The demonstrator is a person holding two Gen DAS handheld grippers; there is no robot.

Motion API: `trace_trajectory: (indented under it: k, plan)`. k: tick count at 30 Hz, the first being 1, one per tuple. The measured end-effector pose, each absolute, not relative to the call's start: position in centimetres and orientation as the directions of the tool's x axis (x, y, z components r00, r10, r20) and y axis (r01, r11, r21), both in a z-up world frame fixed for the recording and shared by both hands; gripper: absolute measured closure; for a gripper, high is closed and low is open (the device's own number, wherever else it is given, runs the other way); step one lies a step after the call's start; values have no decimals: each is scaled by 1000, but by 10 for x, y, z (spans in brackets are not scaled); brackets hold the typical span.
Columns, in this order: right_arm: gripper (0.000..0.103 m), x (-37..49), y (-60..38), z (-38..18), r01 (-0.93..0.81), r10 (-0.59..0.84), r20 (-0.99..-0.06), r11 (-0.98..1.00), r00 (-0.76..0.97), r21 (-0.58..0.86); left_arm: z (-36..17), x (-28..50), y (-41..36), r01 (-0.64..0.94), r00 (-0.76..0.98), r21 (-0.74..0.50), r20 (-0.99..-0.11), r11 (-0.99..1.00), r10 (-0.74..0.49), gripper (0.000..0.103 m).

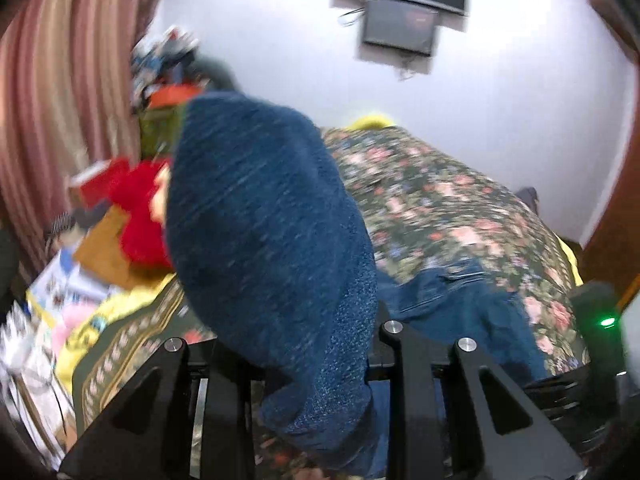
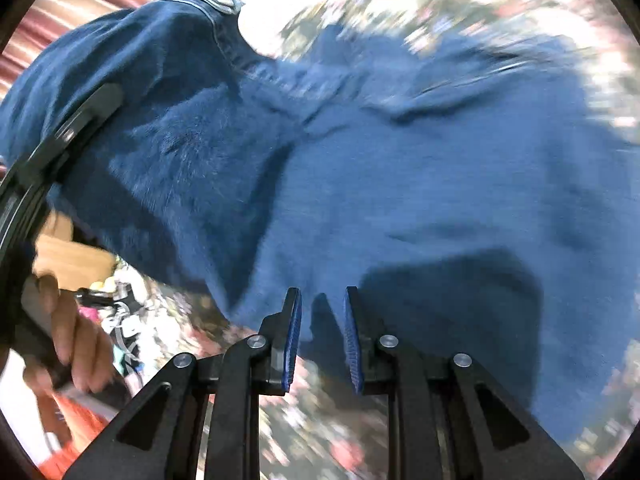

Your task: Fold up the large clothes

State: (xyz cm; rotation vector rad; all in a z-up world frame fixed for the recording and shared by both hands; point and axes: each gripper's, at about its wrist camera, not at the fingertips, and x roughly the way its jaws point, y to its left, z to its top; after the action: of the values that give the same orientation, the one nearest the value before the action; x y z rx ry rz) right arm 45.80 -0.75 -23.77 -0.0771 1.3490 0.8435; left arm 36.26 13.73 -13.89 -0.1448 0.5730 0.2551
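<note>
Left wrist view: the left gripper (image 1: 316,392) is clamped on a bunch of the denim garment (image 1: 272,216), lifted above the floral bedspread (image 1: 452,200); the rest trails onto the bed. Right wrist view: the right gripper (image 2: 322,320) stands parted over the garment (image 2: 400,184), gripping nothing. Judgement: it should take the matching edge, then both should draw the cloth taut before folding.

Left hand-held gripper (image 1: 316,364): denim garment (image 1: 260,216) blocks 12 o'clock; clutter pile (image 1: 120,208) crowds 9 to 10 o'clock; floral bed cover (image 1: 440,200) lies open at 1 to 2 o'clock; right hand-held gripper (image 2: 322,312): denim ahead, fingers apart.
</note>
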Motion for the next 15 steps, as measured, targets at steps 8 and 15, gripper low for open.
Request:
trace_trajectory:
  k: [8,15]
  plan:
    - [86,445,-154,-185,-462,401,-880,850,256,253,-123,385,14,1,859,64,-511,998,31,78]
    - [86,421,-229,-171,-367,332,-882,908,334,203,-184,409,-45,205,682,32,-722,978,-119,78]
